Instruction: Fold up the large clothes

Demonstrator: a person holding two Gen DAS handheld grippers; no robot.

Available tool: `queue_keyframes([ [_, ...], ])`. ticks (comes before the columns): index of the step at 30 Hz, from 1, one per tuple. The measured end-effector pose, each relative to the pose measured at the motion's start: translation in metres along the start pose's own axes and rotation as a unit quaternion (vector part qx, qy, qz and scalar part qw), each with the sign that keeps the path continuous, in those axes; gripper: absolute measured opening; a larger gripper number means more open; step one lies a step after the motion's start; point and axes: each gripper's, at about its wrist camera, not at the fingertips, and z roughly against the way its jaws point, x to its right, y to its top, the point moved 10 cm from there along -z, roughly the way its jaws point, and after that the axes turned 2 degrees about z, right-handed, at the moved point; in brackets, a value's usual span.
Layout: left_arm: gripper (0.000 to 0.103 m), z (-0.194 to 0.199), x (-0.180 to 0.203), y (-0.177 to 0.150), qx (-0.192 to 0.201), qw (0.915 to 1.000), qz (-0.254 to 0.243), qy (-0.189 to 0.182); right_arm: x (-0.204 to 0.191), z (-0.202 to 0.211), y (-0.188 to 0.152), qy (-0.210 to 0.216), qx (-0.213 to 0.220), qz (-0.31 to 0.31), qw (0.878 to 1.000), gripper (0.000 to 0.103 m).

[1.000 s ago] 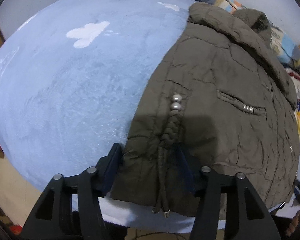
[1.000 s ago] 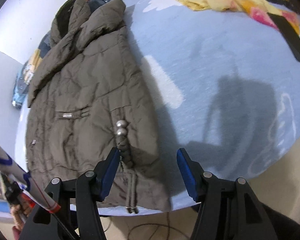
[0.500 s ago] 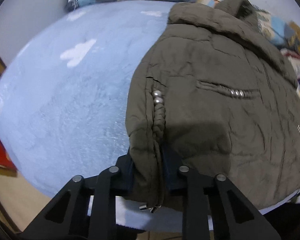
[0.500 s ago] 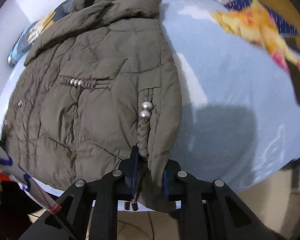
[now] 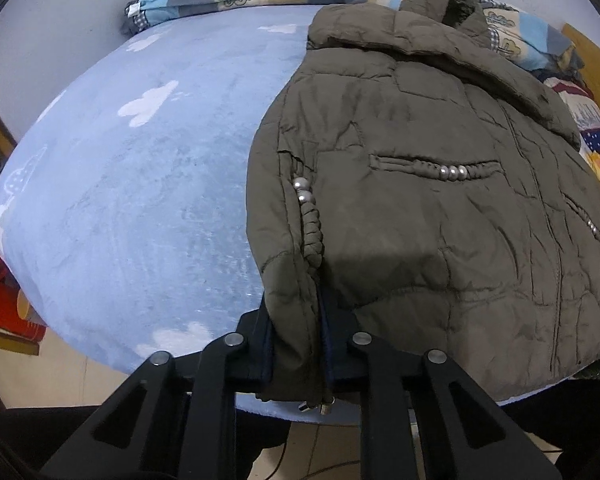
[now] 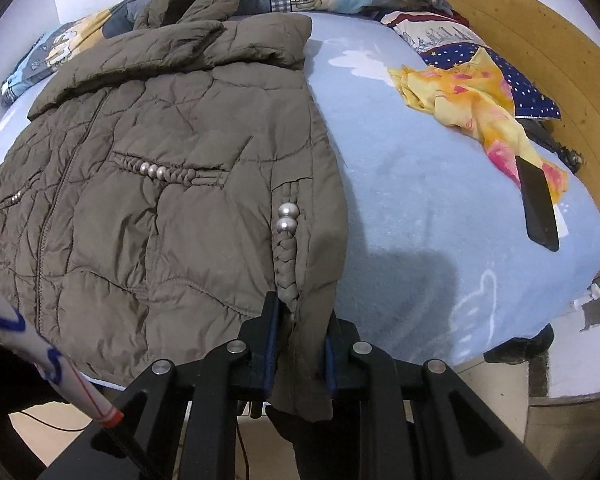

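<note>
Two grippers: both bite the bottom edge of the jacket, one at each lower corner.
Jacket point(image 5: 440, 208): big, brown and puffy. It lies flat on the blue blanket point(image 5: 140, 200) on the bed, front up, with the collar at the far end, near the pillows.
Left gripper point(image 5: 296, 344): its fingers are pressed together on the hem at the jacket's left corner, beside the braided cord with two silver beads point(image 5: 305, 193).
Right gripper point(image 6: 298, 340): its fingers squeeze the hem at the other corner, with thick cloth bunched between them.
Step now: I think this is the start of the fold. Both corners are caught, and the jacket is not folded over yet.
Next move: it looks like both hands should lift together and carry the hem up toward the collar. They need to go evenly, so the puffy cloth does not slip out or twist.
Nearby: a yellow cloth point(image 6: 472, 104) and a black phone point(image 6: 538, 204) lie to the right, well apart from the jacket.
</note>
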Motion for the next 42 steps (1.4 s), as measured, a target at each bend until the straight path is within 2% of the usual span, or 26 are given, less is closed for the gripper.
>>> queue_keyframes([
  [2,0.049,0.001,-0.010,0.004,0.007,0.9996,0.015,0.022,-0.001,0.002,0.001,-0.006,0.000,0.001,1.000,0.025],
  [3,0.051,0.004,-0.011,0.005,0.012,0.9995,0.023,0.020,0.000,0.002,0.001,-0.010,0.002,0.002,1.000,0.029],
  [4,0.054,0.007,-0.013,0.005,0.014,0.9993,0.030,0.015,0.004,0.004,0.002,-0.023,0.004,0.001,1.000,0.044],
  [5,0.058,0.009,-0.015,0.007,0.017,0.9991,0.038,0.012,0.006,0.008,0.004,-0.034,0.009,0.000,0.999,0.067],
  [6,0.059,0.011,-0.016,0.009,0.020,0.9988,0.042,0.012,0.007,0.011,0.005,-0.038,0.016,-0.001,0.999,0.076],
  [7,0.059,0.015,-0.016,0.009,0.025,0.9986,0.045,0.014,0.009,0.018,0.008,-0.046,0.032,0.000,0.998,0.080],
  [9,0.059,0.023,-0.014,0.010,0.039,0.9982,0.043,0.019,0.009,0.030,0.012,-0.067,0.052,0.012,0.996,0.080],
  [15,0.059,0.054,0.000,0.012,0.080,0.9962,0.024,0.028,-0.005,0.055,0.015,-0.086,0.084,0.037,0.992,0.080],
  [23,0.060,0.091,0.025,0.021,0.120,0.9927,-0.004,0.011,-0.034,0.075,0.028,-0.067,0.108,0.055,0.990,0.080],
  [31,0.062,0.118,0.059,0.029,0.141,0.9893,-0.028,-0.024,-0.060,0.095,0.040,-0.051,0.131,0.068,0.988,0.080],
  [42,0.063,0.148,0.090,0.043,0.166,0.9838,-0.048,-0.048,-0.082,0.117,0.052,-0.026,0.153,0.077,0.985,0.080],
])
